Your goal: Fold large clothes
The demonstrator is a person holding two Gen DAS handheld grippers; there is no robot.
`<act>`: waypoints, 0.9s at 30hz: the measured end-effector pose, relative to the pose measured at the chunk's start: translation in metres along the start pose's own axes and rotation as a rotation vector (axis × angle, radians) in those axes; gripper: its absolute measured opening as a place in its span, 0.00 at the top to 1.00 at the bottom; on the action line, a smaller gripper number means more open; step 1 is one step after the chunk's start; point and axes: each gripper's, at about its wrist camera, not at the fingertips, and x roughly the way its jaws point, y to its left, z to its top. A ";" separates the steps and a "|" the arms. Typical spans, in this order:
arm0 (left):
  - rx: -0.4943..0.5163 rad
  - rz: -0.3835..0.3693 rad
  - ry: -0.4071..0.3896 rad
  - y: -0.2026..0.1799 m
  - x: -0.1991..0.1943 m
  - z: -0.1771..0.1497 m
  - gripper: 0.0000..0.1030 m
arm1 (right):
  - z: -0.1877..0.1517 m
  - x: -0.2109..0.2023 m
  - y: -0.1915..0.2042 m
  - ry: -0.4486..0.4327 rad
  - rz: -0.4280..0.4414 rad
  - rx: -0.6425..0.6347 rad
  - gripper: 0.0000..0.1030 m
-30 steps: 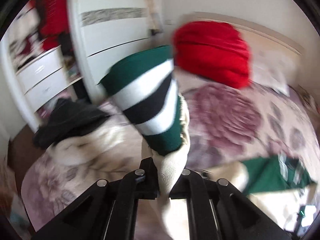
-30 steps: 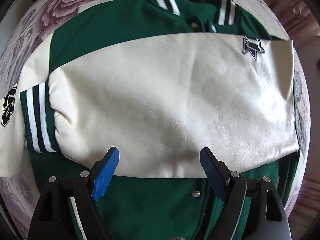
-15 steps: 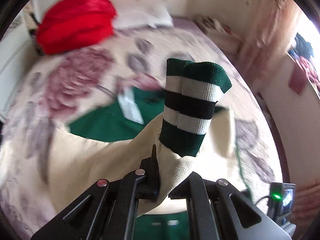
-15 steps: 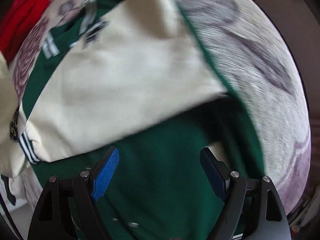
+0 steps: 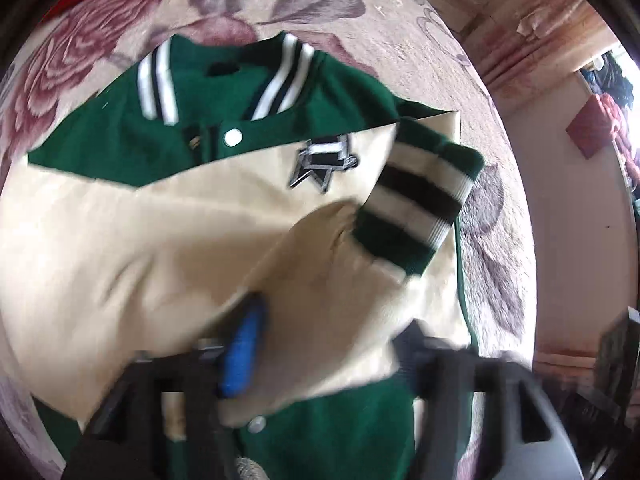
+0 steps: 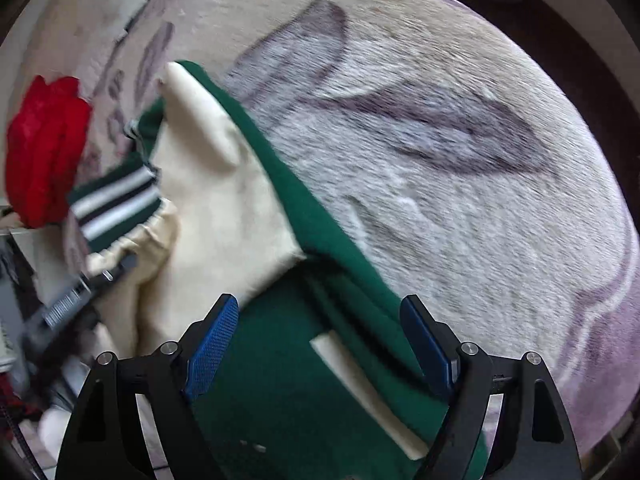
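Green-and-cream varsity jacket (image 5: 192,216) lies front-up on the bed's floral plush blanket (image 5: 360,32), collar toward the far side of the blanket. Striped green-white-black rib collar (image 5: 160,80) sits at the jacket's top, white snap button (image 5: 233,137) just below it, star-shaped chest patch (image 5: 320,164) beside the button. One cream sleeve lies folded across the jacket's chest. Second cream sleeve with striped knit cuff (image 5: 420,204) crosses over it, cuff landing near the jacket's far side edge, just past the patch.

Left gripper (image 5: 324,344): blurred; blue-padded fingers (image 5: 242,352) spread wide, cream sleeve fabric bunched between them. One pad touches the sleeve; the other finger is hidden behind cloth, so I cannot tell whether the sleeve is pinched or let go.

Right gripper (image 6: 320,344): fingers (image 6: 212,344) released, wide apart, grasping nothing, hovering over the jacket's green body near its edge and a cream pocket welt (image 6: 360,384). From this view the cuff (image 6: 116,204) and the left gripper's black body (image 6: 72,300) show at the jacket's far side.

Red bundled cloth (image 6: 44,152) sits on the bed beyond the jacket, well apart. Pink curtain (image 5: 532,40) hangs past the bed's edge.
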 end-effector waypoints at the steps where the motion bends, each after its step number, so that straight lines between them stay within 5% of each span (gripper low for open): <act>1: -0.010 -0.016 -0.005 0.010 -0.010 -0.006 0.13 | 0.001 0.000 0.004 0.002 0.026 -0.006 0.18; 5: -0.032 0.003 -0.049 0.039 -0.048 -0.027 0.11 | 0.011 0.016 0.025 0.054 0.146 -0.037 0.15; 8: -0.066 0.103 -0.101 0.076 -0.075 -0.042 0.11 | 0.011 0.038 0.033 0.091 0.163 -0.054 0.09; 12: -0.176 0.311 -0.130 0.146 -0.089 -0.058 0.11 | -0.011 0.070 0.050 0.103 -0.033 -0.130 0.09; 17: -0.279 0.528 -0.115 0.221 -0.084 -0.068 0.11 | -0.020 0.096 0.070 0.165 -0.071 -0.201 0.10; 18: -0.297 0.542 -0.119 0.233 -0.085 -0.069 0.11 | -0.020 0.095 0.073 0.146 -0.072 -0.228 0.15; 19: -0.311 0.552 -0.118 0.242 -0.085 -0.069 0.11 | -0.022 0.097 0.079 0.143 -0.076 -0.261 0.38; 20: -0.331 0.558 -0.118 0.250 -0.086 -0.070 0.11 | -0.024 0.099 0.084 0.155 -0.098 -0.287 0.76; 23: -0.374 0.541 -0.143 0.263 -0.096 -0.068 0.11 | -0.013 0.092 0.110 0.105 -0.148 -0.312 0.89; 27: -0.385 0.514 -0.179 0.262 -0.102 -0.053 0.11 | 0.024 0.050 0.108 -0.023 -0.198 -0.280 0.90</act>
